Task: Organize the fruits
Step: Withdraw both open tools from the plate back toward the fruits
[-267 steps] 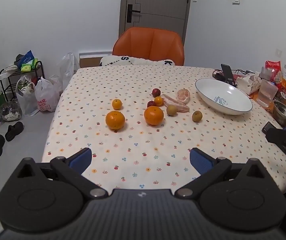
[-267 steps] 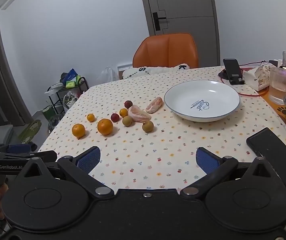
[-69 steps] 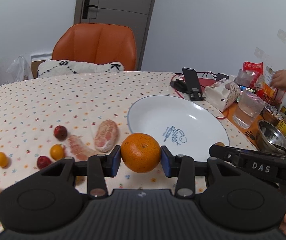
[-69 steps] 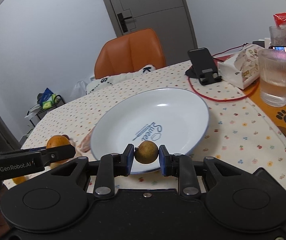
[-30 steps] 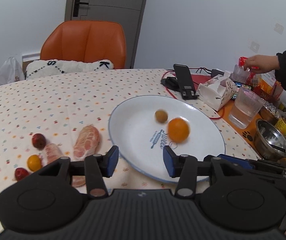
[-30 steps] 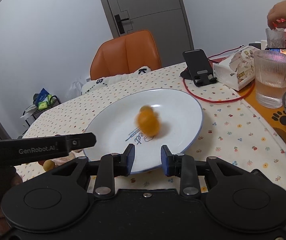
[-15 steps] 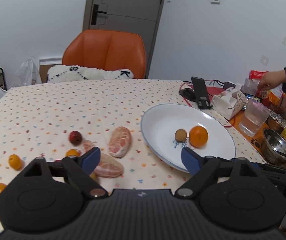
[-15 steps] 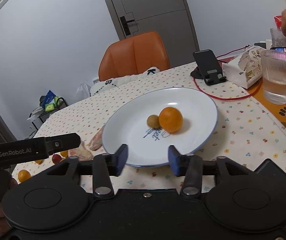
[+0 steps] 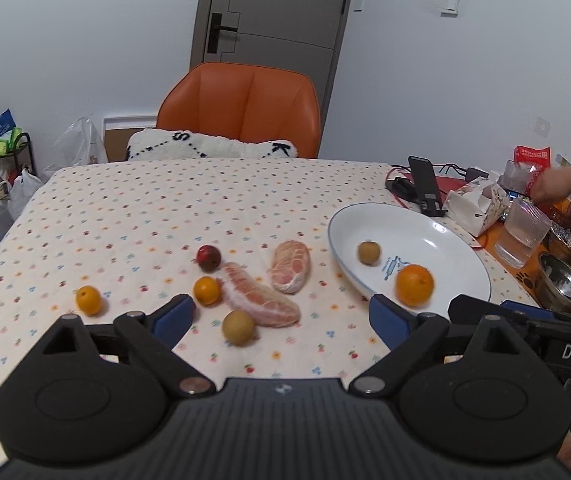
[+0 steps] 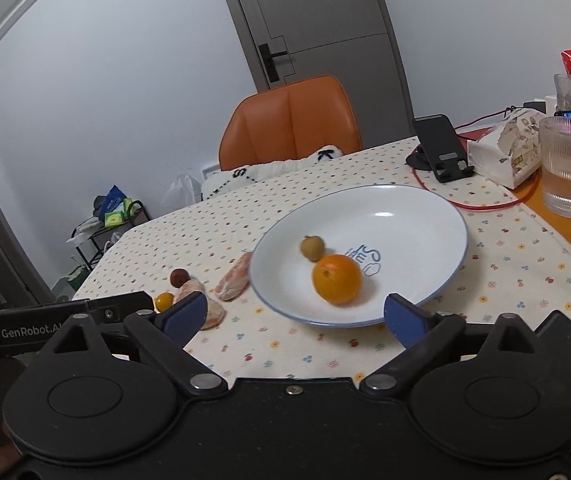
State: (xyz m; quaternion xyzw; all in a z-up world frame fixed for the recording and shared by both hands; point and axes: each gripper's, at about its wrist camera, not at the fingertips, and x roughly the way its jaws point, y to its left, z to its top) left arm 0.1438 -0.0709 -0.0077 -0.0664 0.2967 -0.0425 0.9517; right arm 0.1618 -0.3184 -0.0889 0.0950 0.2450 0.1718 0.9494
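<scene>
A white plate (image 9: pixel 445 236) (image 10: pixel 413 208) on the dotted tablecloth holds an orange (image 9: pixel 414 284) (image 10: pixel 337 279) and a small brown fruit (image 9: pixel 368 252) (image 10: pixel 312 248). Left of the plate lie two peeled pomelo pieces (image 9: pixel 290 265) (image 9: pixel 259 301), a brown fruit (image 9: pixel 238 327), a dark red fruit (image 9: pixel 208 258) and two small oranges (image 9: pixel 206 290) (image 9: pixel 88 300). My left gripper (image 9: pixel 281 322) is open above the near table, with the brown fruit and a pomelo piece between its fingers' lines. My right gripper (image 10: pixel 295 318) is open in front of the plate, holding nothing.
At the right stand a phone stand (image 9: pixel 427 190), a tissue pack (image 9: pixel 475 208), a ribbed glass (image 9: pixel 521 232), a steel bowl (image 9: pixel 563 288) and snack bags. A person's hand (image 9: pixel 553 188) reaches there. An orange chair (image 9: pixel 241 114) stands behind the table.
Both grippers let go of their fruit into the plate, then opened wider and pulled back. The left view has swung left toward the loose fruit; the orange rolled toward the plate's near rim.
</scene>
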